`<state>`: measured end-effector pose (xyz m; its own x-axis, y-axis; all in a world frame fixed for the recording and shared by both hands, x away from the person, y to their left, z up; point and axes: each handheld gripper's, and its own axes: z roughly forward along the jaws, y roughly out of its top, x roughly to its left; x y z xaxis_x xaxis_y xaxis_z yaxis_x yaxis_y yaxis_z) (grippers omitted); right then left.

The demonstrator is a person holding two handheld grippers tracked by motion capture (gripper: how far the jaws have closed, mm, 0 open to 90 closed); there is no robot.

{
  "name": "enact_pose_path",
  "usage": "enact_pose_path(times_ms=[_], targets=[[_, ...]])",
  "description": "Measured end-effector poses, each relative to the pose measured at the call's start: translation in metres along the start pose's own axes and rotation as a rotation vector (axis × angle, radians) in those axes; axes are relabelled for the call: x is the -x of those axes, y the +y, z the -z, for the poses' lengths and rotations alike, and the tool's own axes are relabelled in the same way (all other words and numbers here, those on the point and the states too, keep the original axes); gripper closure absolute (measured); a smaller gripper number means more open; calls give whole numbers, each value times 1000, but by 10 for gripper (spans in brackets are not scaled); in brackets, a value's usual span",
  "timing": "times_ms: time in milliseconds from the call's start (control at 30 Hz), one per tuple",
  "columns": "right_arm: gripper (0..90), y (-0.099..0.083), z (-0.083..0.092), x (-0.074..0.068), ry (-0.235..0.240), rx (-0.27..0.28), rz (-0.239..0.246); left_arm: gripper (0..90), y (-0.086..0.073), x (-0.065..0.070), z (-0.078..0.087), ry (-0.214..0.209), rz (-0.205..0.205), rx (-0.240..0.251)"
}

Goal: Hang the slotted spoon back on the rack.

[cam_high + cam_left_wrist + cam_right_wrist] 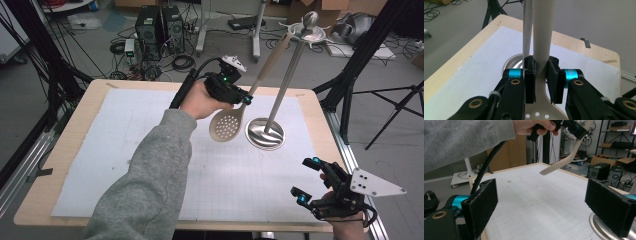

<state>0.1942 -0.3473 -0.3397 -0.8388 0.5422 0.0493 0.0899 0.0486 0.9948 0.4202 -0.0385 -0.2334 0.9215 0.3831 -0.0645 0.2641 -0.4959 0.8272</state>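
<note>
Slotted spoon point(235, 118): a beige skimmer with a perforated bowl, held in the air above the far half of the table, its long handle slanting up toward the top of the metal stand.
Left gripper point(243, 97): pinched on the spoon's handle just above the bowl; the person's hand point(200, 100) and grey sleeve point(150, 180) reached in from below.
Left gripper view: showed the two black pads point(530, 80) pressed against both sides of the beige handle point(543, 37), with three holes of the bowl at the bottom edge, and the stand's pole point(527, 27) just behind the handle.
Right gripper point(307, 180): jaws spread wide with nothing between them, held low at the near right corner of the table.
Right gripper view: gave a side look at the spoon point(564, 161) hanging clear of the table, and at the stand's base point(599, 227) close to its own right pad.
Metal stand point(287, 75): a thin pole on a round shiny base point(265, 134), topped by a knob with hooks; the spoon's bowl hung just beside the base.
Surface: a pale wooden table point(75, 130) covered by a white gridded mat point(150, 115).
Room: grey floor with computer towers point(160, 25), tangled cables, cardboard boxes and black tripod legs beyond the table.
</note>
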Motion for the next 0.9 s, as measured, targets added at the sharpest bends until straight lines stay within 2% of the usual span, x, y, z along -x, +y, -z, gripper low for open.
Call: enact_pose_path(times_ms=[900], targets=[[102,0,4,-2,-5,-1,4,771,5,3,-25,3,20,-6]])
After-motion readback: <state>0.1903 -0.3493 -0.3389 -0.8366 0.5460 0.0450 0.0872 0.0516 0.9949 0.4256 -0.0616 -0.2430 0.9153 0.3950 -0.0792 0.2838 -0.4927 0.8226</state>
